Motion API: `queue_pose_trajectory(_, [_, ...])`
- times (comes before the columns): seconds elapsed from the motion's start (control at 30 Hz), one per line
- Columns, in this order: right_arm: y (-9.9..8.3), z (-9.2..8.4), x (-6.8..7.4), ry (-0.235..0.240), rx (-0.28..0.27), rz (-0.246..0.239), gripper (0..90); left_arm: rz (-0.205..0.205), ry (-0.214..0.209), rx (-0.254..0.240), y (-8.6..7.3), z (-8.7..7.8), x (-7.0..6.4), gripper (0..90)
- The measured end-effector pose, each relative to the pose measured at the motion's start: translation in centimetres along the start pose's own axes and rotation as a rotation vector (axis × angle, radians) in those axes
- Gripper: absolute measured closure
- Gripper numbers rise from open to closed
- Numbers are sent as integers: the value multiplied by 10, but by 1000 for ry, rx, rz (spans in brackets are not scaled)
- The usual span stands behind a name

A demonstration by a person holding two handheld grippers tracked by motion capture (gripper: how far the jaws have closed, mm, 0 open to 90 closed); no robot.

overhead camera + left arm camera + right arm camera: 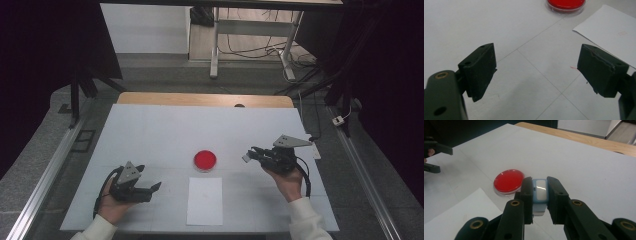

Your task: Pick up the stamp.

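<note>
Clamping a small pale-blue rectangular block with a glossy white face (540, 195), the right gripper (248, 156) had its jaws drawn narrow, pads pressed flat on both long sides of the block. In the right gripper view the block stood upright btwn the pads, its lower end hanging below them, clear of the table surface. In the high view the same gripper sat at the right of the white table sheet (150, 130), held off the surface by the person's right hand (287, 182), jaws pointing twd the table centre.

Ref. items on the sheet:
- Round red dish with a clear rim (205, 160), approx. at the centre, resting flat. In the right gripper view it lay just beyond and left of the held block, apart from it.
- White rectangular sheet of paper (205, 200), flat, just on the near side of the dish, not touching it.

Left gripper (152, 189): jaws spread wide, nothing btwn the pads. It was held in the left hand (112, 205) at the front left of the table, jaws aimed twd the paper. In the left gripper view the paper's corner lay near the right-hand jaw; the dish was farther off at the top edge.
</note>
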State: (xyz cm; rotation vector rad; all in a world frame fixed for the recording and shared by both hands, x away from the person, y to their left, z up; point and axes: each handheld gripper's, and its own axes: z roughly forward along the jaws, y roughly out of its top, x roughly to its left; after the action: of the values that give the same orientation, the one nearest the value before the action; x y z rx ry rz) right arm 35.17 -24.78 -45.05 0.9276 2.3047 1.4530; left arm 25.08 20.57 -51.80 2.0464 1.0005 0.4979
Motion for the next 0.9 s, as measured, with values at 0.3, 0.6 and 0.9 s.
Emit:
queue_pose_trajectory(0.3, [2, 7, 12, 29, -10, -11, 754, 0, -1, -2, 0, 1, 0, 157])
queue_pose_trajectory(0.6, [4, 14, 25, 56, -23, -17, 754, 3, -3, -1, 1, 2, -1, 155])
queue_pose_trajectory(0.9, [7, 23, 42, 93, -36, -28, 754, 5, -5, 0, 1, 2, -2, 155])
